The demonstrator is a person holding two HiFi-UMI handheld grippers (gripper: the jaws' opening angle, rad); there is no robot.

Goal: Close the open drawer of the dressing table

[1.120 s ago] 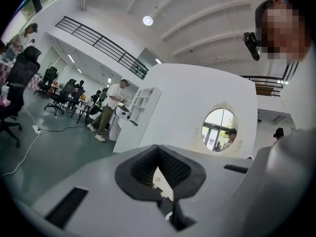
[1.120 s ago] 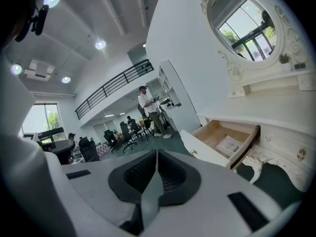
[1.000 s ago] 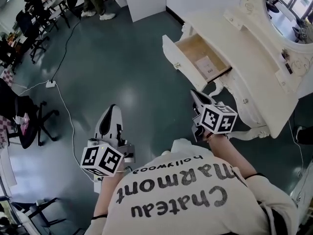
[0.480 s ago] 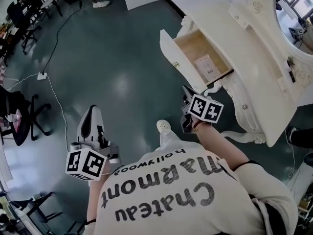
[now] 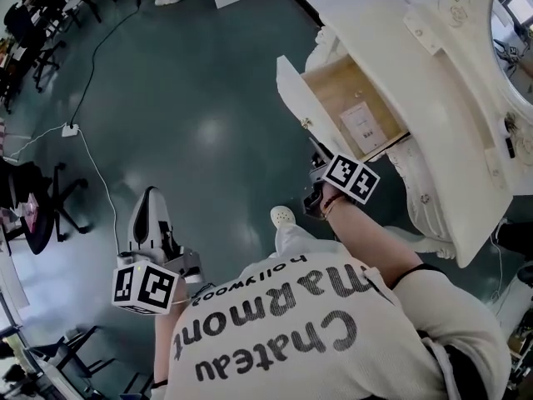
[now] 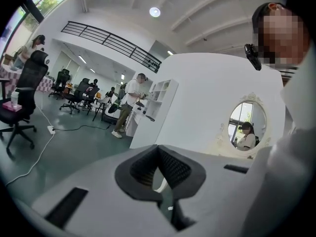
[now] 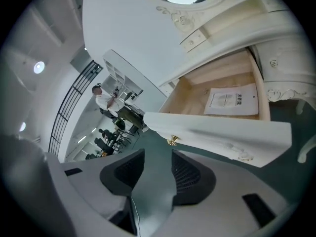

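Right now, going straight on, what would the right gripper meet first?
Likely the drawer front, near its brass knob; depth unclear. The right gripper is opening, nothing between its jaws.

Wears smooth cream paint with a soft satin sheen over the dressing table, raised into carved relief along the edges and legs. Shows bare pale wood, matt and faintly grained, inside the drawer, with the same cream paint on its front. Holds a flat sheet of white printed paper. Carries a small, shiny, brass-coloured metal knob. Gleams dark green and glossy across the floor, mirroring ceiling lights as pale patches. Reads as soft matt cloth in the pale shirt, printed with dark lettering. Reflects cleanly, like glass, in the mirror.
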